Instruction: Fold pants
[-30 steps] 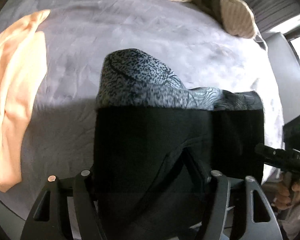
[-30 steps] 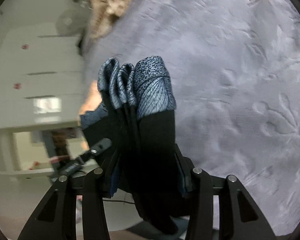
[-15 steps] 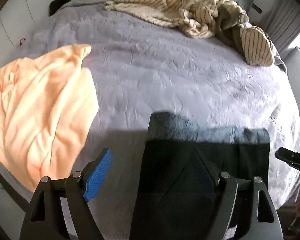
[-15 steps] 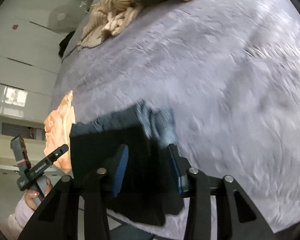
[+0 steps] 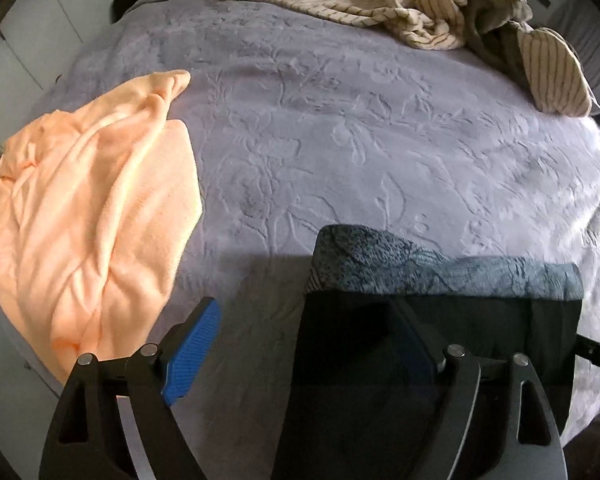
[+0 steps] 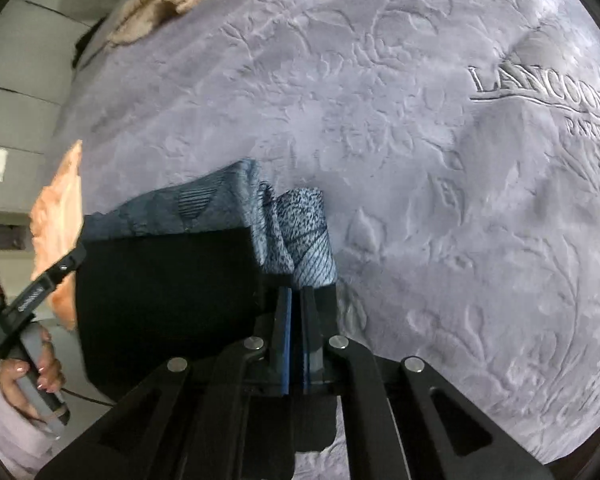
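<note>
The folded pants (image 5: 440, 320), black with a blue-grey patterned band along the far edge, lie on the grey bedspread (image 5: 360, 140) at its near edge. My left gripper (image 5: 312, 344) is open; its left blue pad is bare over the bedspread and its right finger lies on the pants' left part. In the right wrist view the pants (image 6: 172, 280) sit at lower left. My right gripper (image 6: 295, 308) has its pads nearly together at the pants' right corner, beside the patterned band; whether fabric is between them is hidden.
An orange towel (image 5: 88, 208) lies crumpled on the bed's left side. A striped beige blanket (image 5: 412, 4) and pillow (image 5: 552, 68) lie at the far side. The bed edge falls away just in front of the pants. My left hand holding its gripper handle (image 6: 24, 344) shows at left.
The pants went from hanging, held in both grippers, to lying on the bed. My left gripper opened and let go. My right gripper's jaws closed to a narrow gap.
</note>
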The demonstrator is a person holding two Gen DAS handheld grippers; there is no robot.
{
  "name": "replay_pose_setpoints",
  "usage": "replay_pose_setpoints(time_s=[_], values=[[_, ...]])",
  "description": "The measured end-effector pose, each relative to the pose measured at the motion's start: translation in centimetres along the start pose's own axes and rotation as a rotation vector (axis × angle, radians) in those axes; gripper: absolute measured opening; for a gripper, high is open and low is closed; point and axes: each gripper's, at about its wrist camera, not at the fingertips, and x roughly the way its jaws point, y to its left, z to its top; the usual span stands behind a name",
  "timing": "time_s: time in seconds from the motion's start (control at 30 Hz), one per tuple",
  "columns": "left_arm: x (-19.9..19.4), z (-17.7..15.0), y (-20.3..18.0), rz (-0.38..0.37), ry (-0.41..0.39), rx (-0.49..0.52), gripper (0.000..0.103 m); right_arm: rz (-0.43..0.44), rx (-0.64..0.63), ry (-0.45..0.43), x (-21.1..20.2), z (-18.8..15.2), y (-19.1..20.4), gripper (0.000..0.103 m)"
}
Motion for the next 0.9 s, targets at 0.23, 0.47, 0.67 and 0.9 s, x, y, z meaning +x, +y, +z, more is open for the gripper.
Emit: replay_pose_setpoints(time_s=[0.23, 0.47, 0.67, 0.9], values=[[-2.9, -3.2, -0.7, 0.004, 0.048, 0.085, 0.086, -0.024, -0.011, 0.013, -2.0, -3.3, 0.2, 0.005], [-4.9, -7.4, -1.9, -0.047, 0.114, 0.179, 0.086, -0.06, 0.014, 0.004, -3.4, -6.6, 1.3, 0.006], [-6.1, -8.2, -2.5, -0.08, 0.069, 0.183, 0.086, -0.088, 0.025, -0.037, -4.5, -8.4, 3.2, 0.012], [-6.7, -8.3, -2.1, -0.106, 0.027, 0.229, 0.103, -0.121, 0.001, -0.069, -4.8, -9.8, 5.9, 0.058]])
